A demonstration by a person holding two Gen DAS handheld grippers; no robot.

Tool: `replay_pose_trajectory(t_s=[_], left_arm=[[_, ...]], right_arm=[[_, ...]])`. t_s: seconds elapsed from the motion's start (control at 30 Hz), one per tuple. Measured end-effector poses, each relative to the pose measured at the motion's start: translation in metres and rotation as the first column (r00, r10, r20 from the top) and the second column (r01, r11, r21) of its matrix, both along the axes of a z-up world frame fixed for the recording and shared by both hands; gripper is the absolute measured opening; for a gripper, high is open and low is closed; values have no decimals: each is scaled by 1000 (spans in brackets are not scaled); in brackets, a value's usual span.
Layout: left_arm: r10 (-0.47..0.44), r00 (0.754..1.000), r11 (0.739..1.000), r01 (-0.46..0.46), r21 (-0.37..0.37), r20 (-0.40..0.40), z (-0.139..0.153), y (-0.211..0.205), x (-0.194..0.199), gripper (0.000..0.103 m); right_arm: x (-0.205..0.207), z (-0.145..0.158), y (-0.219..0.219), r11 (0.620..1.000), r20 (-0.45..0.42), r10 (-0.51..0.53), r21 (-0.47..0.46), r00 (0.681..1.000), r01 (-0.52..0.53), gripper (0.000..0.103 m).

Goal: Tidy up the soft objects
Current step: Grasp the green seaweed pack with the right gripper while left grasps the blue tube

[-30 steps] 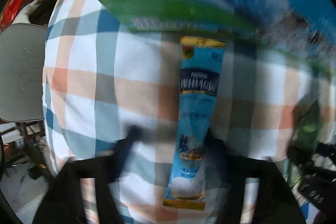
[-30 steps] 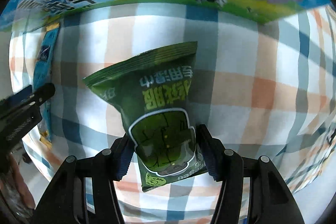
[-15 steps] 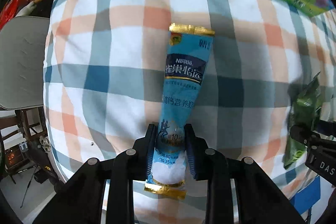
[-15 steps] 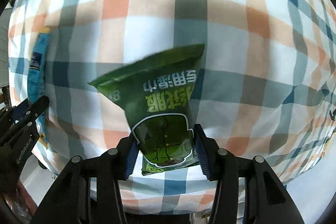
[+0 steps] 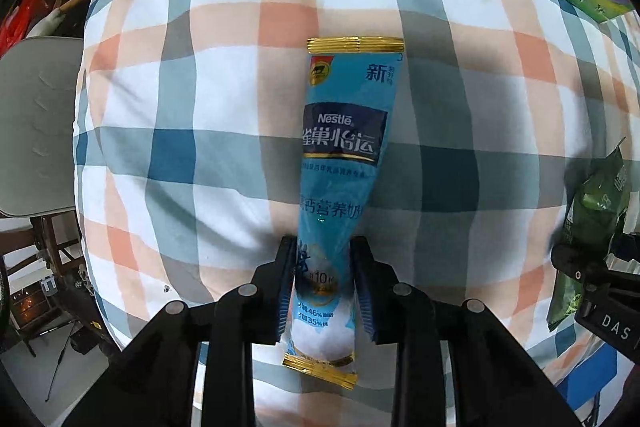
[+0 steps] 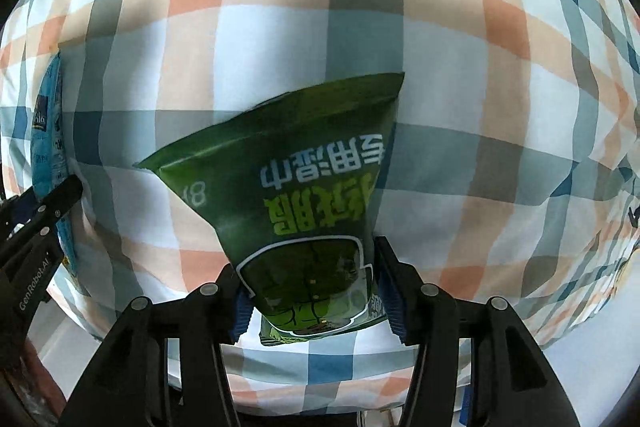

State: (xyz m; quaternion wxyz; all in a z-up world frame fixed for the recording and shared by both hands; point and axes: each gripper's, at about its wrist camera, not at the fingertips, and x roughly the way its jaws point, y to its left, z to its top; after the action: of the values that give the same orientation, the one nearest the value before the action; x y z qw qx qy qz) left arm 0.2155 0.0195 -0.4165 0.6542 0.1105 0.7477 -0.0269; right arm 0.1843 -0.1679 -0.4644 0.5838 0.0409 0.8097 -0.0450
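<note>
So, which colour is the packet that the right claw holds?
Dark green packet with white and lime print, seen best from the right wrist.

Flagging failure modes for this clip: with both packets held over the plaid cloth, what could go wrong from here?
1. The left gripper pinches the blue Nestle sachet only near its bottom end; the long free part could swing or slip.
2. The right gripper grips the green wet-wipes pack near one end and it hangs tilted, so it may twist loose.
3. The checked cloth looks soft and uneven; released packets may slide.
</note>
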Motion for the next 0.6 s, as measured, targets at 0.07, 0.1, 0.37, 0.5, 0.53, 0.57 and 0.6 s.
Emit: replay_pose_trajectory(t_s=[0.07,0.1,0.37,0.5,0.53,0.57,0.6], left_arm=[[0,1000,1000,0,3,5,3,-1,-1,26],[-1,1000,1000,1,5,6,5,-1,0,26],[8,1000,1000,-8,-8,29,9,-3,-8,22],[22,1000,997,-21,-70,21,24,-2,-12,19],[23,999,997,-21,-79,24,27,-2,-13,19],[14,999,996,-10,-90,46,32,-4,-15,19],[16,998,995,-10,-101,54,37,-6,-16,19]], right_arm=[[-2,1,7,1000,3,3,-4,1000,-3,56],[-2,2,7,1000,5,2,-5,1000,-2,56],[-21,-4,32,1000,20,9,-19,1000,-9,49],[-25,9,32,1000,37,3,1,999,-3,41],[-27,11,32,1000,38,-5,16,999,4,40],[-28,13,32,1000,41,-11,27,999,10,40],[-30,18,32,999,52,-16,34,999,14,40]])
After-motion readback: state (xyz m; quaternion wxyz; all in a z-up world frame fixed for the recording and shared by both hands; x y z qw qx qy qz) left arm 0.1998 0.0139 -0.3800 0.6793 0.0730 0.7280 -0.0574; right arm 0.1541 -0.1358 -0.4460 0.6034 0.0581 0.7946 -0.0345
